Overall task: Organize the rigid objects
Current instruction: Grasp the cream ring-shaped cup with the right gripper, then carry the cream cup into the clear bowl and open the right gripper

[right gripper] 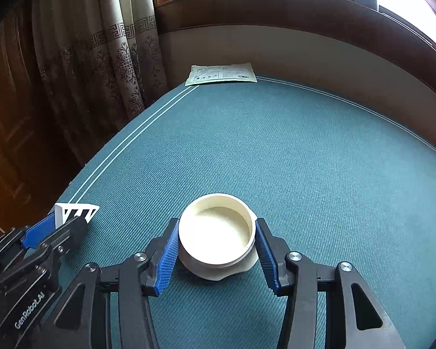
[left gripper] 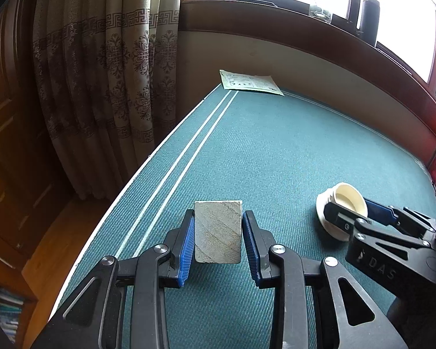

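- Progress, as a judgement: early or midway. Two rigid things are in hand or nearly so, and neither looks set in a final place; no sorting spot or container shows, so where they should end up cannot be told.
- The left gripper [left gripper: 218, 234] pinches a pale block [left gripper: 218, 231]: its blue pads lie against the block's two sides, and the jaws stand narrow. From the right wrist view the same thing shows a white ribbed face [right gripper: 77, 212] poking past the jaws, low over the green desk [left gripper: 276, 145]; whether it touches the cloth cannot be told.
- The right gripper [right gripper: 216, 248] straddles a cream cup [right gripper: 216, 231] that sits on a white base on the desk. The jaws are part spread, with the pads right at the cup's sides; the left wrist view shows the same fit. Whether they press firmly enough to lift it cannot be told.
- The cup sits centred between the right jaws, mouth up, toward their tips.
- Left to do: lift or shift both things and set them down in order.
- A printed sheet [right gripper: 222, 73] lies at the far desk edge, well apart from both.
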The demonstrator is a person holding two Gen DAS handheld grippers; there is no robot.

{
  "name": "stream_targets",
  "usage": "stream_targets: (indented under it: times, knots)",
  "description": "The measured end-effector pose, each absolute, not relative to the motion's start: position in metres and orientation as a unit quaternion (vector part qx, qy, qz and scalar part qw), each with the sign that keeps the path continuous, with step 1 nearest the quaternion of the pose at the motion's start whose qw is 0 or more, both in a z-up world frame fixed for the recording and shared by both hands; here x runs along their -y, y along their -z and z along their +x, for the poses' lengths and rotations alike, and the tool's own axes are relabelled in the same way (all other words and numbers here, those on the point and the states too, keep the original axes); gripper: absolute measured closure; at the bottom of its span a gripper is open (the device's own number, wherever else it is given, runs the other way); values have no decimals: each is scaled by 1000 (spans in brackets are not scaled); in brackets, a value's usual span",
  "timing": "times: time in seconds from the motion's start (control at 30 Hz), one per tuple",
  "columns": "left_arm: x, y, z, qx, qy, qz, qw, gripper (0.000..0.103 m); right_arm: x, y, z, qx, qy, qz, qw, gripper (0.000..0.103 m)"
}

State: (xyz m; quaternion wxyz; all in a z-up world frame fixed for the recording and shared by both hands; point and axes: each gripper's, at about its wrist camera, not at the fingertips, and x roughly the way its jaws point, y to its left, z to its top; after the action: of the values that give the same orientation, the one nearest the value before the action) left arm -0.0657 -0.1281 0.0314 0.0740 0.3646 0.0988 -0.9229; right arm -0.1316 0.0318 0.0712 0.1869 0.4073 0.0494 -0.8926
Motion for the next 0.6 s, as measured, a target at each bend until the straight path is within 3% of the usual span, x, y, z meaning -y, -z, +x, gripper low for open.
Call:
stream_targets:
  times: [0.6]
  knots:
    - [100, -38, -59, -72, 932, 353, 30, 70, -93, -69, -58, -7, 902, 406, 148, 50]
